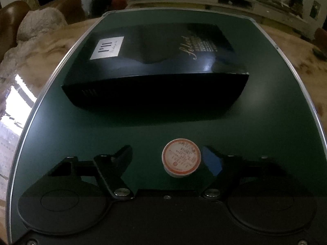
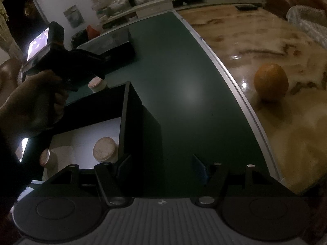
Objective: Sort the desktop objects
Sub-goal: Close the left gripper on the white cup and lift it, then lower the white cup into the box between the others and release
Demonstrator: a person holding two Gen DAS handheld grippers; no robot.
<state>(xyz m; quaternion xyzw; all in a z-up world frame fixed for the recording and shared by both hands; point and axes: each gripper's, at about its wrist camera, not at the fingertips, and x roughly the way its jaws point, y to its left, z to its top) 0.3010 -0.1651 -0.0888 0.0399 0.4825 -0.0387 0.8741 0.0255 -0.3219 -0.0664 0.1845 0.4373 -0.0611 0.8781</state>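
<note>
A small white jar with an orange-rimmed round lid stands on the green mat, between the fingers of my left gripper, which is open around it, nearer the right finger. A glossy black box lid lies further ahead on the mat. In the right wrist view my right gripper is open and empty over the mat, next to an open black box with a white bottom that holds two white jars. The left gripper and its jar show beyond the box.
An orange lies on the glossy wooden table right of the mat. A white fluffy cloth sits at the far right. A pale rock-like lump stands at the table's left. Shelves and chairs lie behind.
</note>
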